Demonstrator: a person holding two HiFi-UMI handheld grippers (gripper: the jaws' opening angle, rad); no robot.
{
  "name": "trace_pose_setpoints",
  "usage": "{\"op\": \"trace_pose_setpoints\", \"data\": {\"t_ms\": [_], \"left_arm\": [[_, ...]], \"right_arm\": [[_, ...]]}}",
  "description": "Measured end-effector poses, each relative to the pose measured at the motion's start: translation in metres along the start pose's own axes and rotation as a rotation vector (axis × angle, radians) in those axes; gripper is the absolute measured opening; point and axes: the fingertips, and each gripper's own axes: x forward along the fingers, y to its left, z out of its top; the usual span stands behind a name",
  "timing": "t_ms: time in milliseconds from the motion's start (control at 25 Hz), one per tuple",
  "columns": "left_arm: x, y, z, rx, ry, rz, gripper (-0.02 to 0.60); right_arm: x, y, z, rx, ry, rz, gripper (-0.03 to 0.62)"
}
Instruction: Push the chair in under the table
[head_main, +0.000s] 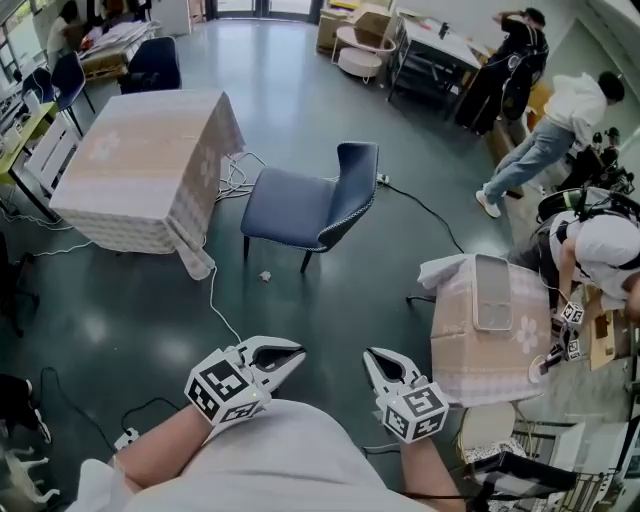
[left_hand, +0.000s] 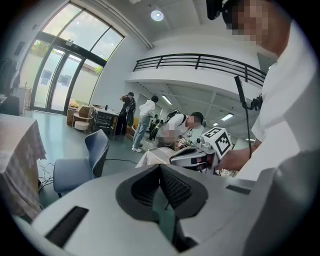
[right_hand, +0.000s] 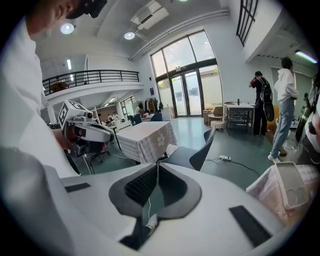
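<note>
A dark blue chair (head_main: 310, 205) stands on the grey floor, a little apart from the cloth-covered table (head_main: 150, 165), with its seat toward the table's right side. Both grippers hang close to my body, well short of the chair. My left gripper (head_main: 298, 356) is shut with nothing in it, and so is my right gripper (head_main: 372, 355). In the left gripper view the shut jaws (left_hand: 160, 166) point past the chair (left_hand: 80, 167). The right gripper view shows its shut jaws (right_hand: 157, 164) aimed toward the chair (right_hand: 192, 152) and the table (right_hand: 145, 137).
A smaller cloth-covered table (head_main: 490, 335) stands near my right side. White cables (head_main: 225, 175) lie on the floor by the big table's corner, and a black cable (head_main: 425, 210) runs behind the chair. People (head_main: 550, 130) stand and bend at the right.
</note>
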Motion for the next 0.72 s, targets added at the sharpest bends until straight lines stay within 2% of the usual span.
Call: {"op": "trace_pose_setpoints", "data": {"t_ms": [120, 200, 280, 400, 720], "left_arm": [[-0.006, 0.051, 0.019, 0.022, -0.001, 0.003, 0.011], [-0.011, 0.083, 0.028, 0.024, 0.005, 0.015, 0.011], [-0.014, 0.112, 0.04, 0.01, 0.004, 0.036, 0.011], [-0.016, 0.148, 0.059, -0.019, -0.011, 0.075, 0.011], [0.018, 0.246, 0.102, -0.084, -0.023, 0.203, 0.011]], "right_arm": [[0.051, -0.027, 0.031, 0.031, 0.001, -0.005, 0.025], [0.082, -0.048, 0.051, 0.053, -0.008, -0.019, 0.08], [0.107, -0.072, 0.07, 0.053, 0.001, -0.047, 0.119], [0.142, -0.109, 0.097, 0.058, 0.027, -0.066, 0.137], [0.254, -0.256, 0.148, 0.082, 0.098, -0.126, 0.195]]}}
